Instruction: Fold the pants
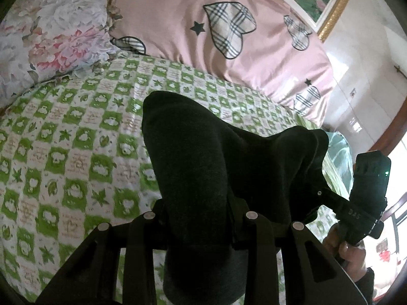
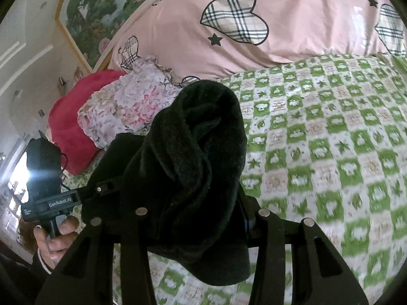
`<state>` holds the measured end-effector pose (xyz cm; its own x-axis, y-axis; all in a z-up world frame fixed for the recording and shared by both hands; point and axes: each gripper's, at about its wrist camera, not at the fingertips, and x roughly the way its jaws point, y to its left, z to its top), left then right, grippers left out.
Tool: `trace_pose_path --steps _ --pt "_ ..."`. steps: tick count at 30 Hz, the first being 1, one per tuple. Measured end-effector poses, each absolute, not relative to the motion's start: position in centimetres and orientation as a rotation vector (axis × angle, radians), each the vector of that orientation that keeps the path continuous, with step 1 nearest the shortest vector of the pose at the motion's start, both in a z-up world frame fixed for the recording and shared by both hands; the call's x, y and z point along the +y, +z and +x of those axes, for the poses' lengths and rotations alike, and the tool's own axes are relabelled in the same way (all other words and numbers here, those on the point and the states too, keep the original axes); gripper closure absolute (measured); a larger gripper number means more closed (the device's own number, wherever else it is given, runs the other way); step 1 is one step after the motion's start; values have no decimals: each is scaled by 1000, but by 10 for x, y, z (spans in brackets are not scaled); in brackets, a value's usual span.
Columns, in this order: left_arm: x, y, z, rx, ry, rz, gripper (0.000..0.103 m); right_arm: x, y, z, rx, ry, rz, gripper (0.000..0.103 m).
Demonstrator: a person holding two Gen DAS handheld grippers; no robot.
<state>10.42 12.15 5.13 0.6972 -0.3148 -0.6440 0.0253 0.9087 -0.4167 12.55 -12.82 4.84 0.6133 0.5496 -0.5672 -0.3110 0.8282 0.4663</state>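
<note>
Holding the dark fleecy pants [image 1: 193, 157] bunched in both grippers, left gripper [image 1: 201, 218] and right gripper [image 2: 201, 218], we are lifting them above the green-checked bed [image 1: 76, 139]; folding remains undone.

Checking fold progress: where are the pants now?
The pants are bunched in both grippers, left and right, over the green checked sheet.
</note>
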Motion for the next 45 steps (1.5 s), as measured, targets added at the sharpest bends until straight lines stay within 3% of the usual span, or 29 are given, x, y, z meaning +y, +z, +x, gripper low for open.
trace_pose_path --steps 20,24,29,31,36,45 --pt "146 6 168 867 -98 -409 71 -113 -1 204 880 521 388 58" --pt "148 0 170 872 -95 -414 69 -114 -7 206 891 522 393 54" --pt "147 -6 173 885 -90 -410 57 -124 -12 209 892 466 375 43" --pt "147 -10 174 894 -79 -409 46 -130 -16 209 892 443 378 40" --pt "151 -16 174 899 -47 -412 38 -142 -22 209 889 421 391 29" --pt "146 -15 168 891 -19 -364 35 -141 -23 206 885 402 396 26"
